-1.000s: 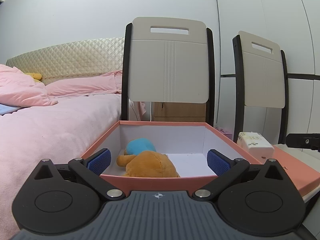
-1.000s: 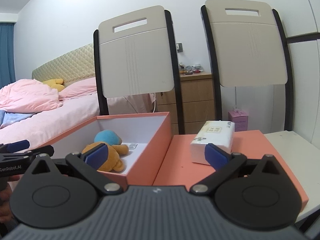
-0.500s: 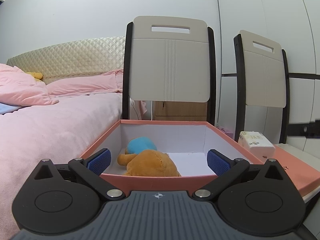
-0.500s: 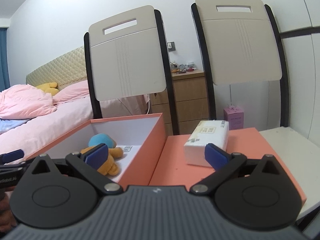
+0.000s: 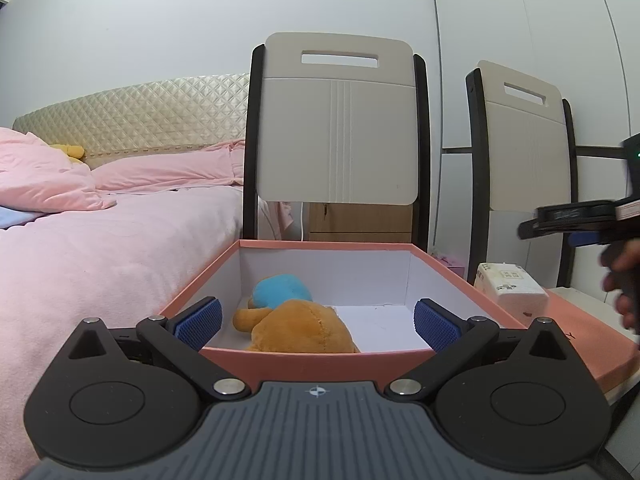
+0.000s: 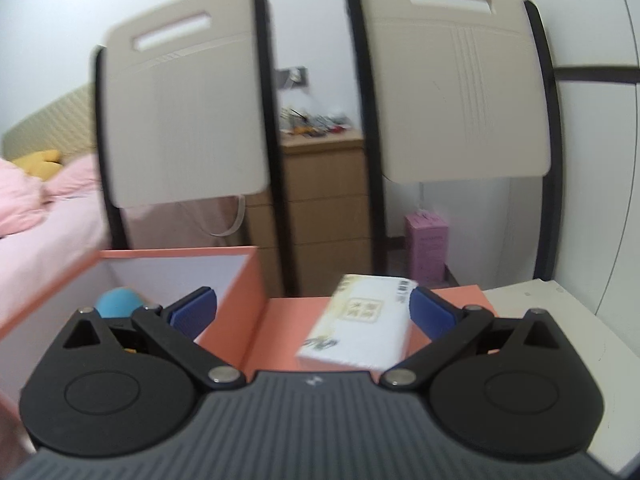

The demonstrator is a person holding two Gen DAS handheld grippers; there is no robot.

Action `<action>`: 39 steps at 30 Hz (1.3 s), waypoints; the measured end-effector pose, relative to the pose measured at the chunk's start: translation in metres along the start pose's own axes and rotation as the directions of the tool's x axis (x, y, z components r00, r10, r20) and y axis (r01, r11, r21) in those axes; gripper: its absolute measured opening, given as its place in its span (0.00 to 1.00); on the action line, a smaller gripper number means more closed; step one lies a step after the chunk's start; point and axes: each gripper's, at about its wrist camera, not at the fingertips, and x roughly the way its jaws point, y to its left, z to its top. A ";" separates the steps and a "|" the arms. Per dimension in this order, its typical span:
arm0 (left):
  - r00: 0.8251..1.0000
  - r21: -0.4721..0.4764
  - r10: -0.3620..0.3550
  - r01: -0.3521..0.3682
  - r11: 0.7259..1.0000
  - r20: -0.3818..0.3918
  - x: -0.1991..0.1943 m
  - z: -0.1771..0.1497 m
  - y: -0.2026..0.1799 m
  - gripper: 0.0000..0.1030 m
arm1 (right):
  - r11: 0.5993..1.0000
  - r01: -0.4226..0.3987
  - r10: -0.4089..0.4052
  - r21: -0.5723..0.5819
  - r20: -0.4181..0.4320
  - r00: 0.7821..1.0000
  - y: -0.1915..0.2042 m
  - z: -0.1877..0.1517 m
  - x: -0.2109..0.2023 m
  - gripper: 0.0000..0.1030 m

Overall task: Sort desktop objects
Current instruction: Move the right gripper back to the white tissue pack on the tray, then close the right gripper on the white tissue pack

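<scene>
Hovering with jaws spread, the right gripper [image 6: 312, 314] faces the white rectangular tissue pack [image 6: 358, 334], lengthwise ahead on the salmon-pink lid [image 6: 452, 294]; the left gripper [image 5: 316, 320], likewise spread, waits farther off.

left gripper [image 5: 316, 322] spread, right gripper [image 6: 312, 312] spread

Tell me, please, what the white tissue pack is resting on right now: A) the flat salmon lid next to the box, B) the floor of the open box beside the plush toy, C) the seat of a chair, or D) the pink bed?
A: the tissue pack lies on the flat salmon lid to the right of the open box, outside it, while only the plush toy sits inside.
</scene>
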 end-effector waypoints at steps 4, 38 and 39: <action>1.000 0.003 0.001 -0.001 1.000 -0.005 0.001 -0.001 -0.001 1.00 | 0.998 0.060 -0.060 0.003 -0.066 0.996 -0.008 -0.002 0.038 1.00; 1.000 0.016 0.029 -0.028 0.999 -0.013 0.004 -0.001 -0.003 1.00 | 0.990 0.119 -0.100 0.071 -0.232 0.968 -0.020 -0.028 0.107 0.84; 0.999 0.017 0.029 -0.029 0.999 -0.013 0.004 -0.001 -0.003 1.00 | 0.991 0.117 -0.099 0.069 -0.226 0.969 -0.019 -0.027 0.105 0.84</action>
